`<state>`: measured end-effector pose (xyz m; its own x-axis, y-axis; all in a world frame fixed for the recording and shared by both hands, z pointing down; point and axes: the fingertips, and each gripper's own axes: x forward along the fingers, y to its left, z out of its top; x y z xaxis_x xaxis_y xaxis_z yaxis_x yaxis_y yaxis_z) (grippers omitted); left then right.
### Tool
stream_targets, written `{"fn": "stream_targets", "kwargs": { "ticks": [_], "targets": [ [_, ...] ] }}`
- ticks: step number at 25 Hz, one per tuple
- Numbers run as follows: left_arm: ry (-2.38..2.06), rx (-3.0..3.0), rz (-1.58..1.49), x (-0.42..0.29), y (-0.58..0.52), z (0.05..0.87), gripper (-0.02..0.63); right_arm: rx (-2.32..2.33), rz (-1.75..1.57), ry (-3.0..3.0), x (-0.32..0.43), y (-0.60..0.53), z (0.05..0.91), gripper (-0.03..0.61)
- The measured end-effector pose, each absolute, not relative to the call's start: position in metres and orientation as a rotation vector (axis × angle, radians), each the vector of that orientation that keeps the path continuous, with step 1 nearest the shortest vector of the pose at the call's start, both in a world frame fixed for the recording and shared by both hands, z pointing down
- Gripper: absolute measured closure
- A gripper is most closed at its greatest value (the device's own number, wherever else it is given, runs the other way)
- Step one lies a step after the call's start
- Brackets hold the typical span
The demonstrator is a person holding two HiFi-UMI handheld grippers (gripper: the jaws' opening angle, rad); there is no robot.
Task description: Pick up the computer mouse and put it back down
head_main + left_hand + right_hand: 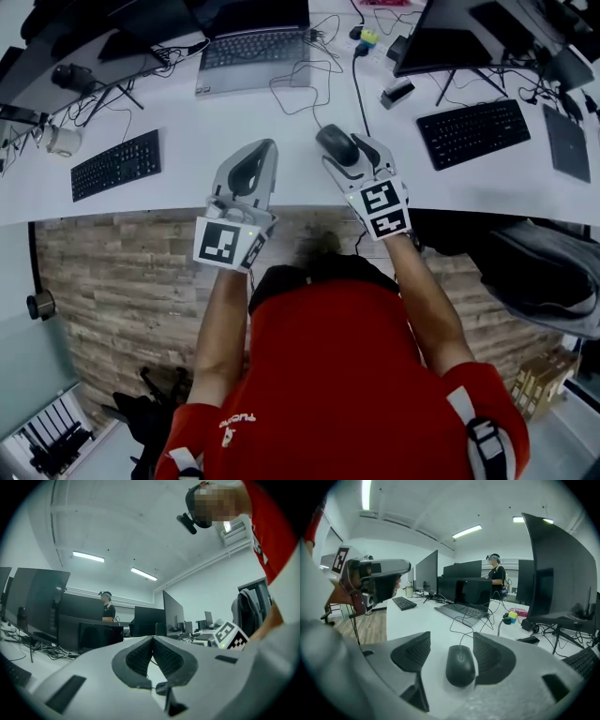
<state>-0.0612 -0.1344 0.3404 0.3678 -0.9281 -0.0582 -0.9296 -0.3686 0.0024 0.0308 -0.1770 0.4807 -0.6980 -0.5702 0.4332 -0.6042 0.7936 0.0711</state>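
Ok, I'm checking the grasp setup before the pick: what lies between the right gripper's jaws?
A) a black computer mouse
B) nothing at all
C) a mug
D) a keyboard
A: the right gripper view shows the black computer mouse lying on the white desk between the spread jaws of the right gripper.

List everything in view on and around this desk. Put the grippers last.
desk: one, white, curved
computer mouse: one, black, corded, on the desk between the right gripper's jaws
keyboards: two, black, desk left and right
laptop: one, grey, open, desk rear centre
monitor: one of several, dark, rear right
mug: one, white, desk's left end
cables: several, black, mid-desk
floor: wood-look, below the desk
bystander: one, dark top, standing behind the monitors
red shirt: the wearer's, bottom of the head view
left gripper: grey, shut, empty
right gripper: grey, open around the mouse
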Motion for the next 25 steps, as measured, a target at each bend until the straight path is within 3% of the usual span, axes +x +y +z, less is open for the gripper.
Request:
{"fn": "stream_targets", "kwargs": {
  "ticks": [13,25],
  "targets": [
    [1.718,-2.641,0.013,-0.081,-0.166,0.356,0.604,0.763,0.214,-2.352,0.019,-0.209,0.554,0.249],
    [1.688,-2.693,-0.004,-0.087,-0.177,0.368,0.604,0.700,0.265,-2.252,0.016,-0.213,0.582,0.252]
  ]
}}
